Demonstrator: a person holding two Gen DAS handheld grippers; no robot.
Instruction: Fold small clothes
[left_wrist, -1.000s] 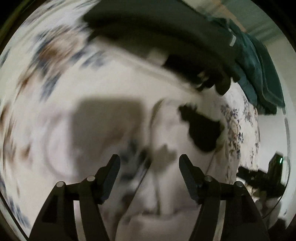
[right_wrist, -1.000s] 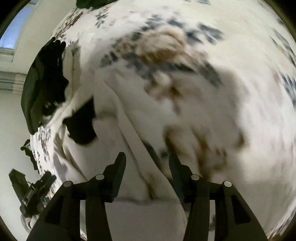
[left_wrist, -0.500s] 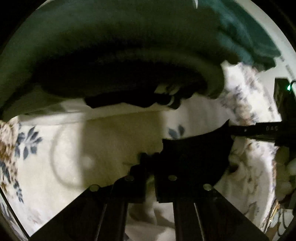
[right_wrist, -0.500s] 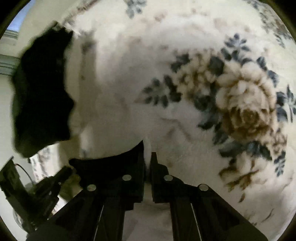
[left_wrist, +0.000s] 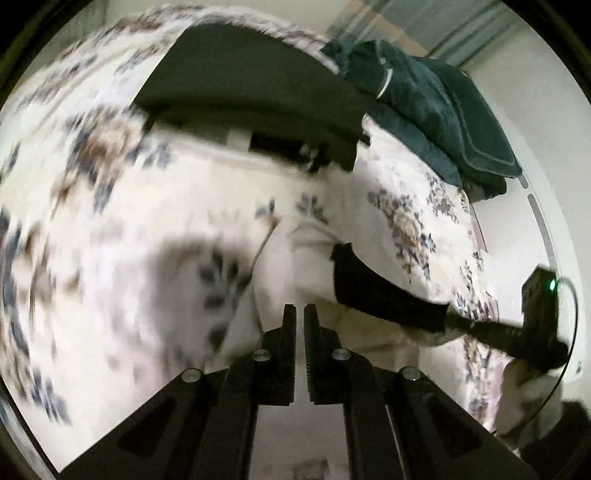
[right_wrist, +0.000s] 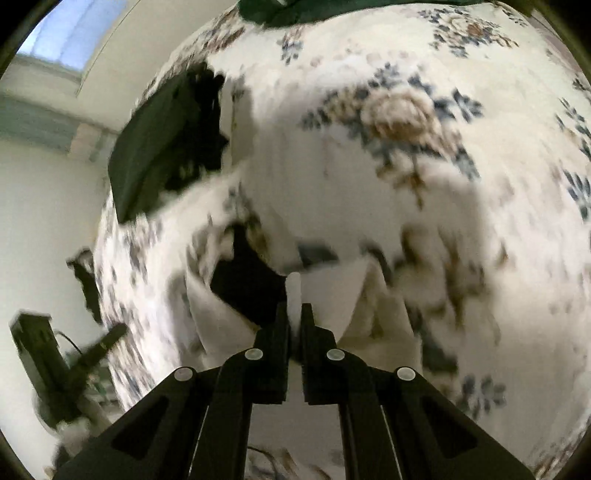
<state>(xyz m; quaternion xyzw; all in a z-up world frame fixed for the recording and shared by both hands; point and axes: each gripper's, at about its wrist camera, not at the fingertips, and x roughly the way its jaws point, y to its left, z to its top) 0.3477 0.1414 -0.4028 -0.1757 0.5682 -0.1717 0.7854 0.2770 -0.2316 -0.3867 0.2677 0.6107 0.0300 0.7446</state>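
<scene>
Motion blur smears the flowered bedspread (left_wrist: 110, 221), yet we see both the left gripper (left_wrist: 299, 314) and right gripper (right_wrist: 294, 310) clamped on the white garment (right_wrist: 332, 291).

The left hand-held gripper (left_wrist: 299, 314) had its jaws drawn nearly together, a thin slit between them. The right hand-held gripper (right_wrist: 294, 314) was clamped on a fold of white cloth (right_wrist: 294, 291) rising between its fingertips
</scene>
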